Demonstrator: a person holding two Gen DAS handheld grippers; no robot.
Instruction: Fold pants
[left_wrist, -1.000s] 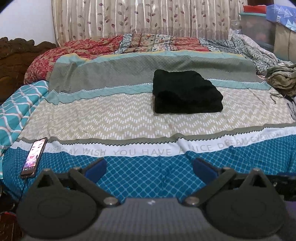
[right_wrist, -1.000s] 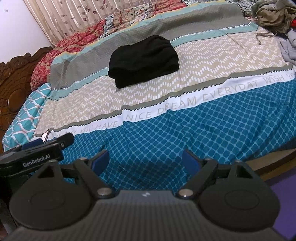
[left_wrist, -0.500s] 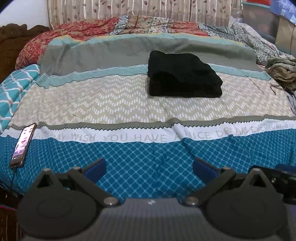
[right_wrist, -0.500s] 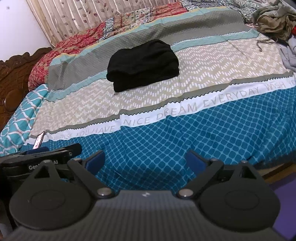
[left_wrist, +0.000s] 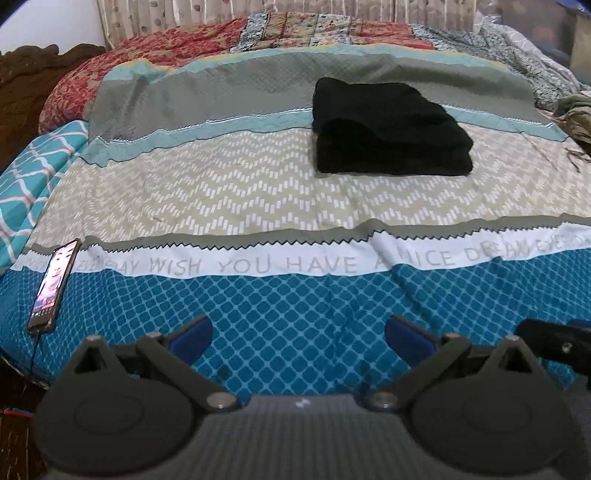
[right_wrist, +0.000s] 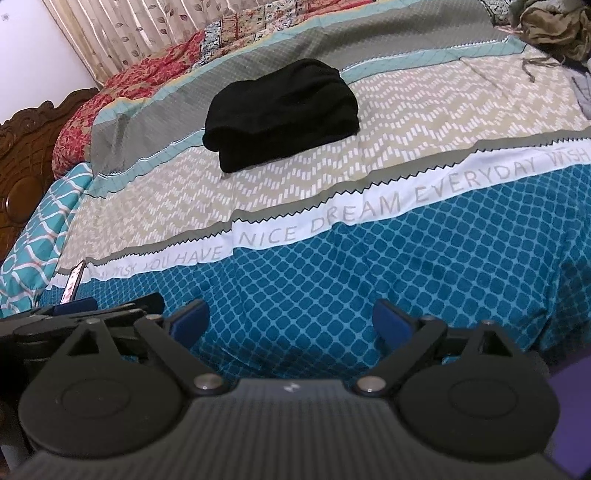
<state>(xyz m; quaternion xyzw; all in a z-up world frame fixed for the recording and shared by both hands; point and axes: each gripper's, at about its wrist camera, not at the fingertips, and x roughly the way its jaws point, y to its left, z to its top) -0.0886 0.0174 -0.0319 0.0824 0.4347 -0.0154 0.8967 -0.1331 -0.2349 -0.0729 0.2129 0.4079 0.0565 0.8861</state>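
Observation:
The black pants (left_wrist: 388, 129) lie folded in a compact stack on the beige zigzag band of the bedspread, far from both grippers; in the right wrist view the pants (right_wrist: 284, 110) sit at upper centre. My left gripper (left_wrist: 299, 334) hangs open over the blue diamond band at the bed's near edge, nothing between its blue pads. My right gripper (right_wrist: 290, 321) is open too, empty, above the same blue band. The left gripper's body (right_wrist: 81, 317) shows at the right view's lower left.
A phone (left_wrist: 53, 284) with a lit screen lies at the bed's near left edge, a cable running off it. A heap of olive clothes (right_wrist: 554, 26) sits at the far right. A carved wooden headboard (right_wrist: 26, 166) stands on the left, curtains behind the bed.
Both grippers have sunk a little toward the near edge of the bed and the left one tilted further down. The right jaws spread slightly wider. The folded pants have not moved.

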